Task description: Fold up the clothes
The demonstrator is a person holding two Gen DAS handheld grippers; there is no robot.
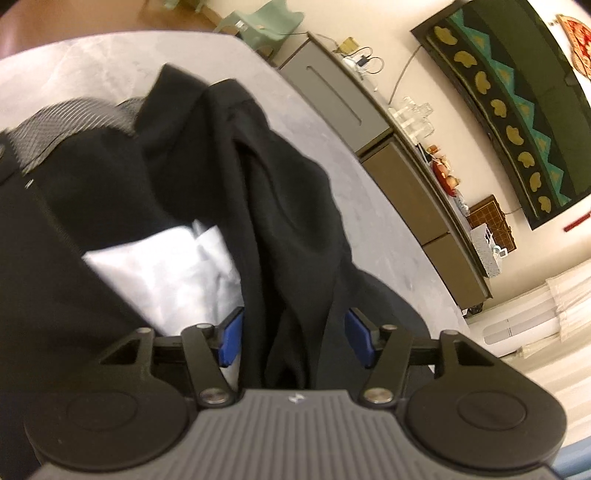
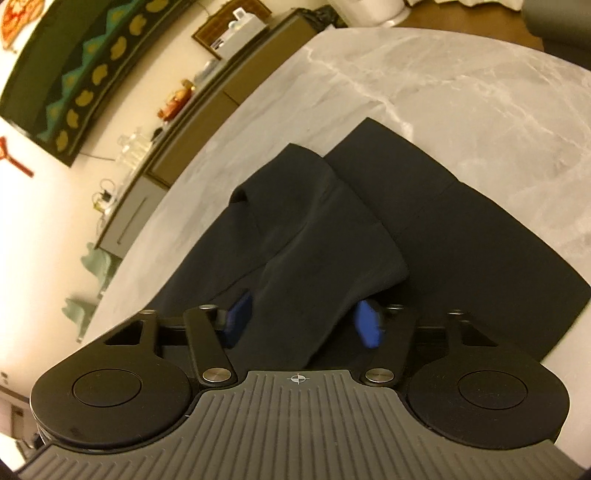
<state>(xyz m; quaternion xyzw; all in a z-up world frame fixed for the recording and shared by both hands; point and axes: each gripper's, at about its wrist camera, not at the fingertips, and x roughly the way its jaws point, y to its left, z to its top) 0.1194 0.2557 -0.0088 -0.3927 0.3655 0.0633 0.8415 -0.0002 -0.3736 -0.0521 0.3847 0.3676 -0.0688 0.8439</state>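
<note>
A black garment point(image 1: 236, 184) lies on a grey marble table point(image 1: 92, 70). My left gripper point(image 1: 295, 332) is shut on a bunched fold of it and holds it lifted, so the cloth hangs in folds from the blue pads point(image 1: 232, 339). The garment has a grey mesh panel point(image 1: 74, 118) at the far left. In the right wrist view the same garment point(image 2: 461, 236) lies partly flat on the table point(image 2: 443, 85). My right gripper point(image 2: 301, 321) is shut on a raised fold point(image 2: 314, 236) of it between the blue pads point(image 2: 369, 325).
A low sideboard point(image 1: 406, 177) with glassware and ornaments runs along the wall past the table's far edge; it also shows in the right wrist view point(image 2: 177, 147). A dark patterned hanging point(image 1: 517, 110) is on the wall. A pale green chair point(image 1: 266, 22) stands beyond the table.
</note>
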